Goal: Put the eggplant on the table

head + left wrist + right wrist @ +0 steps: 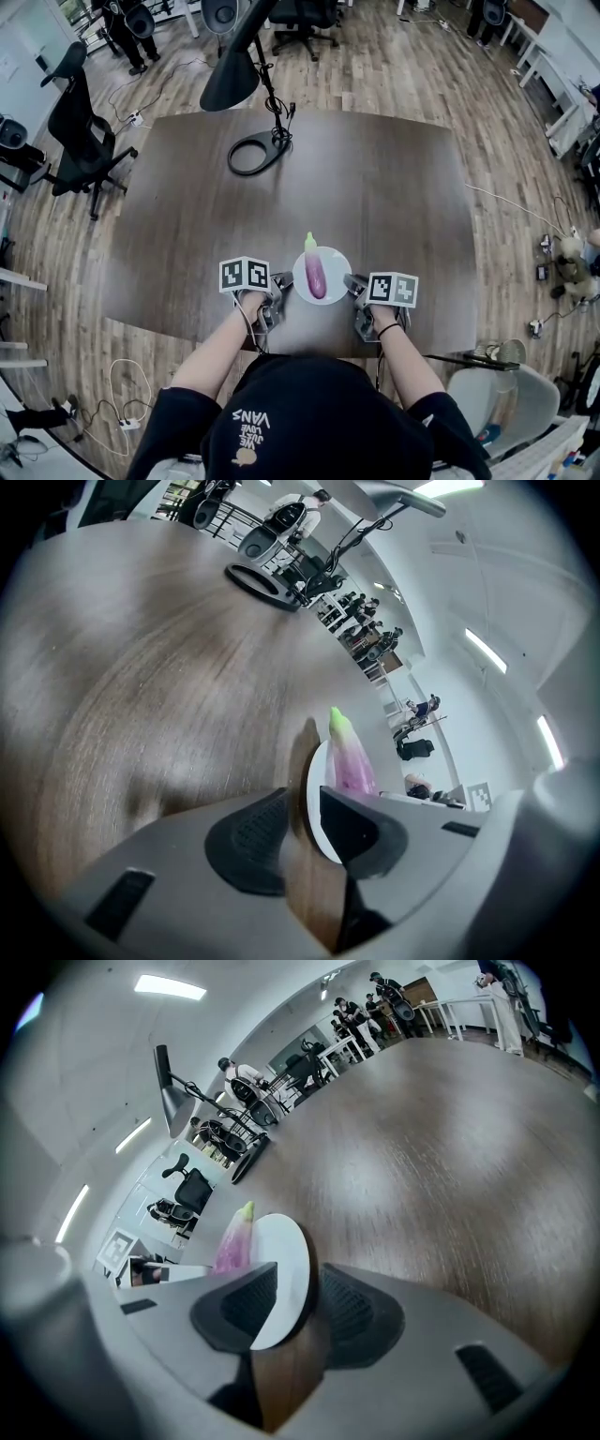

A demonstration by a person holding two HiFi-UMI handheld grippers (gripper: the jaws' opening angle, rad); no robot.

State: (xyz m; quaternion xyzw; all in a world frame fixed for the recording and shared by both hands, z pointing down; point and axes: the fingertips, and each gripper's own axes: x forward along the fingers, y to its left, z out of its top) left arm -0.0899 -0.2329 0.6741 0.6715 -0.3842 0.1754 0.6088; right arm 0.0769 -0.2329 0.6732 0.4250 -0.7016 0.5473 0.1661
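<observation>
A purple eggplant (316, 272) with a pale green tip lies on a small white plate (339, 262), which rests on the dark wooden table (384, 187) near its front edge. My left gripper (282, 284) is at the plate's left rim. In the left gripper view the rim (313, 803) sits in the narrow gap of the left gripper (305, 832), shut on it, with the eggplant (349, 761) behind. My right gripper (354, 284) is at the plate's right rim. In the right gripper view the right gripper (291, 1312) stands open around the plate's edge (281, 1269), beside the eggplant (232, 1241).
A black desk lamp (232, 77) stands on its ring base (255, 153) at the table's far left. Black office chairs (80, 122) stand on the wooden floor to the left and beyond the table. The person's torso is at the front edge.
</observation>
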